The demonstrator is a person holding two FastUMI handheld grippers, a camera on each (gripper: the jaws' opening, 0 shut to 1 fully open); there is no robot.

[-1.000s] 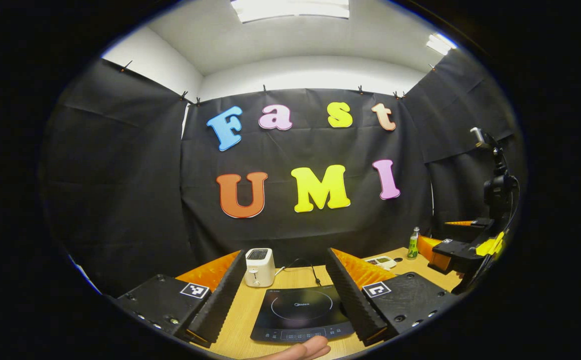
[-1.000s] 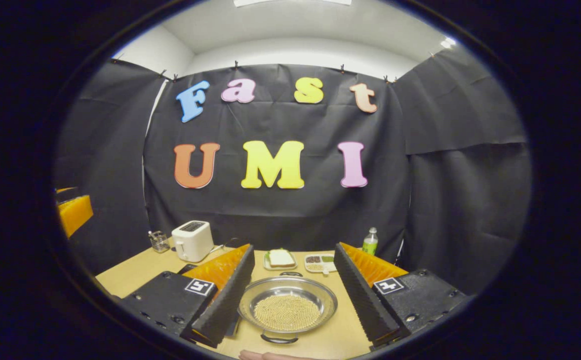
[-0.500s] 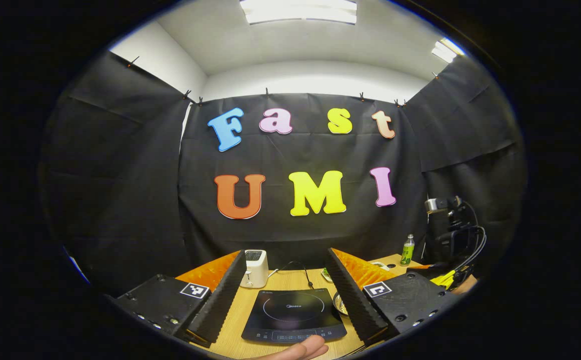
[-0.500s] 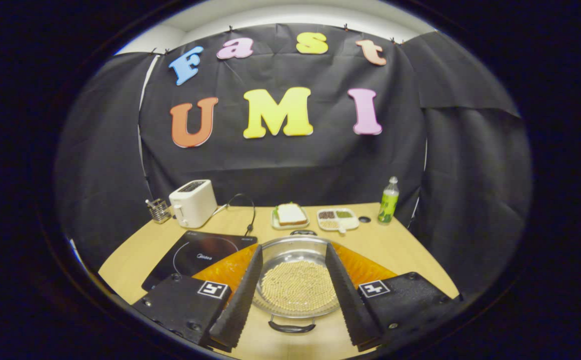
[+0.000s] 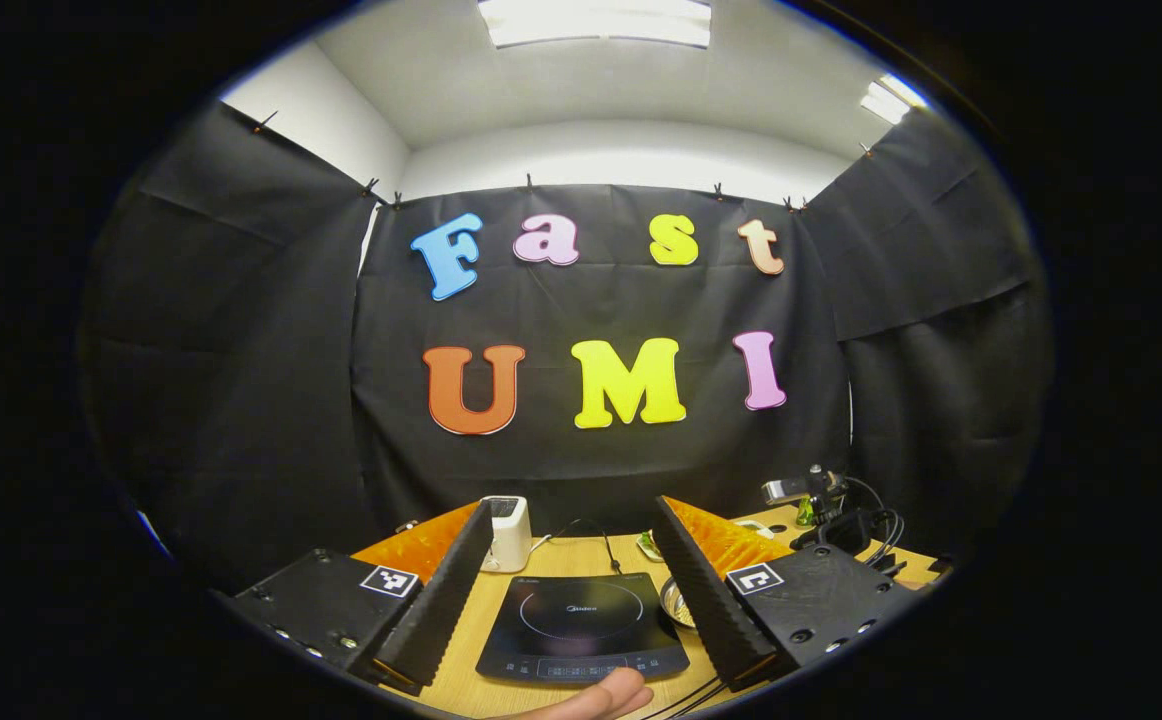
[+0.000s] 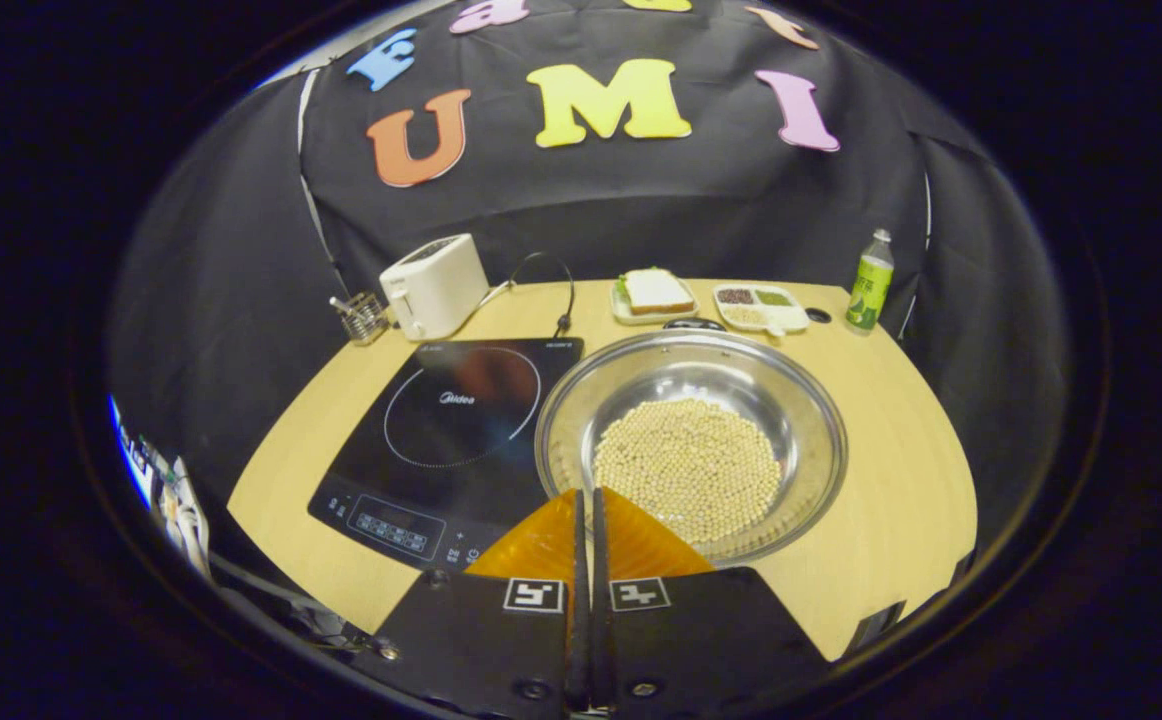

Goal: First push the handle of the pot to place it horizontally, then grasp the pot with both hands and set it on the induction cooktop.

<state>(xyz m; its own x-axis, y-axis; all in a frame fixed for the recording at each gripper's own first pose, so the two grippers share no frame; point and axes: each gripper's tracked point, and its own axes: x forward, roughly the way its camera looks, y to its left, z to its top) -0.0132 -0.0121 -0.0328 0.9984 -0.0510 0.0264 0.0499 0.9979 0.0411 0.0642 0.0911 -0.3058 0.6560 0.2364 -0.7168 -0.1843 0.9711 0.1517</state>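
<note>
Print check, from the table side:

- Induction cooktop: the brand word "Midea" sits inside the white ring on the glass, legible in the right gripper view. In the left gripper view the same word is too small to make out.
- Fine print along the cooktop's far edge: too small to read.
- Control strip on the near edge: a row of small symbols, none legible.
- Right gripper: 2 square black-and-white marker tags, patterns only, no letters.
- Left gripper: 2 tags of the same kind.
- Bottle: wrapper print unreadable.
</note>
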